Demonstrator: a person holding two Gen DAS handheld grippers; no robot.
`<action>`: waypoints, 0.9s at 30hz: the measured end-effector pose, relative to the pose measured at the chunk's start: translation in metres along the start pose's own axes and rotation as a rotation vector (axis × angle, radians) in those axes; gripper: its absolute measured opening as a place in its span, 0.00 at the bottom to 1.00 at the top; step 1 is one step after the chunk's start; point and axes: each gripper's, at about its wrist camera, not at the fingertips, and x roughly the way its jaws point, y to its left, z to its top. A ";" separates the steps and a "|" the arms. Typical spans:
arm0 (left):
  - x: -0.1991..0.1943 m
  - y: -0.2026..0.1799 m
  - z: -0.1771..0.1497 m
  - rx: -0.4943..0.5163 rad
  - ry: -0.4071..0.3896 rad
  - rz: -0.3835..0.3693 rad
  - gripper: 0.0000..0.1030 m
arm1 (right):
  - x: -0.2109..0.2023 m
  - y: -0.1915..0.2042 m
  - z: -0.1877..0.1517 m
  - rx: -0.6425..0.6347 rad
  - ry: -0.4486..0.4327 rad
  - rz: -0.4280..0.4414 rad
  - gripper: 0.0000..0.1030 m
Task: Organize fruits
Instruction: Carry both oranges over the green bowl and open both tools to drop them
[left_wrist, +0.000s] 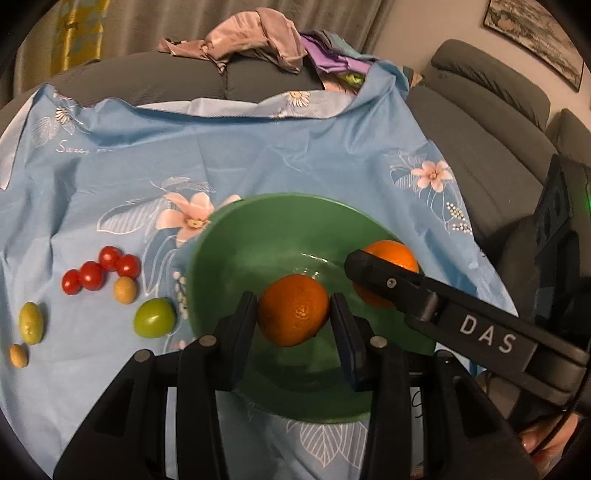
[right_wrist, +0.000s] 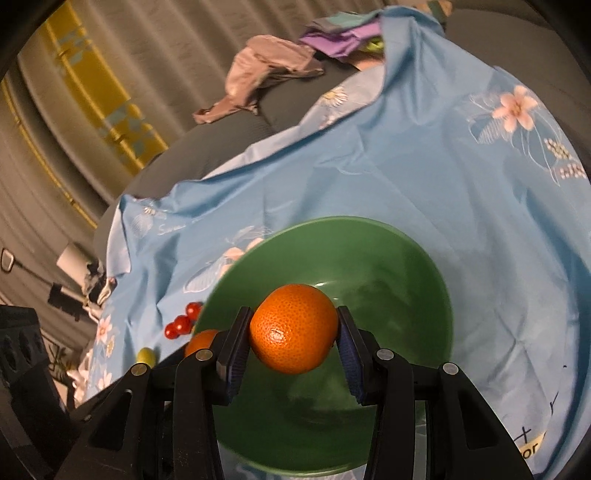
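Dim, warm indoor light; both fisheye views bend hard at their black corners, with slight blur, and glare along the green bowl (left_wrist: 221, 258) wall.

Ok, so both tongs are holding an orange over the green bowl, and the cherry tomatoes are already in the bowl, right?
Not quite. The left tongs and right tongs each hold an orange over the green bowl, but the cherry tomatoes are not in it. The left wrist view shows them on the blue cloth, beside the bowl.
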 end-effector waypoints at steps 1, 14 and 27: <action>0.002 0.000 0.000 0.001 0.002 -0.003 0.39 | 0.001 -0.002 0.000 0.007 0.004 -0.011 0.45; 0.019 0.011 0.008 -0.026 0.011 0.035 0.39 | 0.005 -0.009 0.002 0.026 0.002 -0.069 0.45; 0.021 0.007 0.007 -0.026 -0.003 0.053 0.68 | 0.008 -0.011 0.005 0.015 0.007 -0.090 0.45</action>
